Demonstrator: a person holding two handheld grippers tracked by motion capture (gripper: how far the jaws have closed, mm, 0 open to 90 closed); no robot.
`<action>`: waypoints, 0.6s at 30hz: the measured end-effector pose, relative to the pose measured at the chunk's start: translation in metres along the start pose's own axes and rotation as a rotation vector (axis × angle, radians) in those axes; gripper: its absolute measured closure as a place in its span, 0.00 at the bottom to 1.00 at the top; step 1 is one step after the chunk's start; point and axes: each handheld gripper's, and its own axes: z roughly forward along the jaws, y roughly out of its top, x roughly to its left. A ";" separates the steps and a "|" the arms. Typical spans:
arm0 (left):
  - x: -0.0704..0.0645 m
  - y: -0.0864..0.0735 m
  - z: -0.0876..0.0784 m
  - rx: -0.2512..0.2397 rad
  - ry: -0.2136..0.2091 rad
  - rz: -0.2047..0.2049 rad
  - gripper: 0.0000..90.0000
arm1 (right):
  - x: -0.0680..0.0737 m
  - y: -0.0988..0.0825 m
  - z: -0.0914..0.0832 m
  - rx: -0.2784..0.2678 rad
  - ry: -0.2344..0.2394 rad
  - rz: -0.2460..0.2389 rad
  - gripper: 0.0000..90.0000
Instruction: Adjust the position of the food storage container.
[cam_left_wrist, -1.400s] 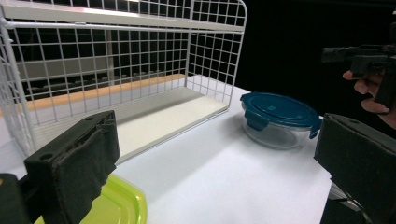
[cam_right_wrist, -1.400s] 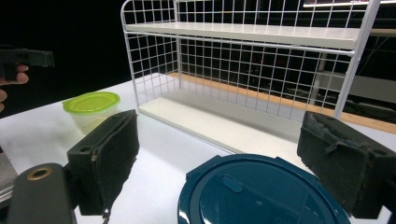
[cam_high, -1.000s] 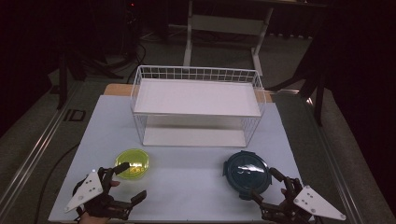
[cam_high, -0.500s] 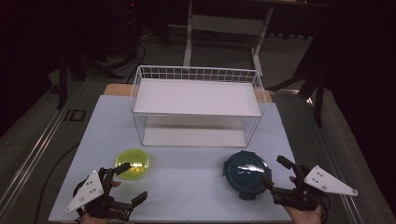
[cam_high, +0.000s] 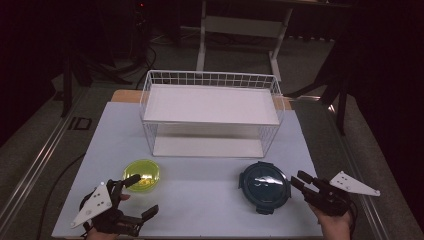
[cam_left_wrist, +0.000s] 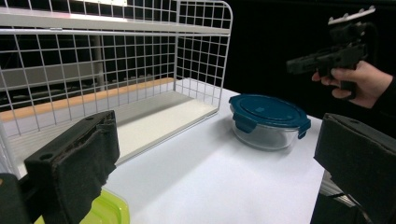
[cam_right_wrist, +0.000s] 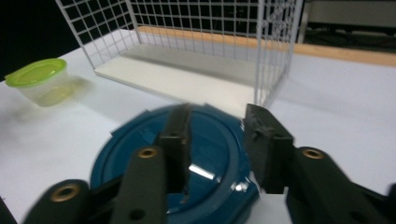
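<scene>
Left tongs (cam_high: 141, 196) hang released, jaws wide apart, just beside the yellow-lidded tub (cam_high: 142, 174) at the table's (cam_high: 200, 200) near edge. Right tongs (cam_high: 300, 181) have a narrow gap between the jaws, holding nothing, pointed at the blue-lidded bowl (cam_high: 264, 186).

Risk: so narrow a gap may strike the smooth lid and push the bowl toward the wire rack (cam_high: 212, 112) behind.

Since a second ago, the right tongs have swung out to the bowl's right side; the left tongs, tub and bowl are unmoved.
</scene>
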 end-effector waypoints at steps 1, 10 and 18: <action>0.000 0.000 0.000 0.000 0.000 0.000 0.00 | 0.000 0.000 0.000 0.000 0.000 0.000 0.70; -0.001 0.000 0.000 -0.002 -0.002 0.002 0.00 | -0.022 -0.035 0.012 0.134 -0.032 0.043 0.98; -0.001 -0.001 0.001 0.001 -0.003 0.003 0.00 | -0.028 -0.051 0.020 0.194 -0.045 0.069 1.00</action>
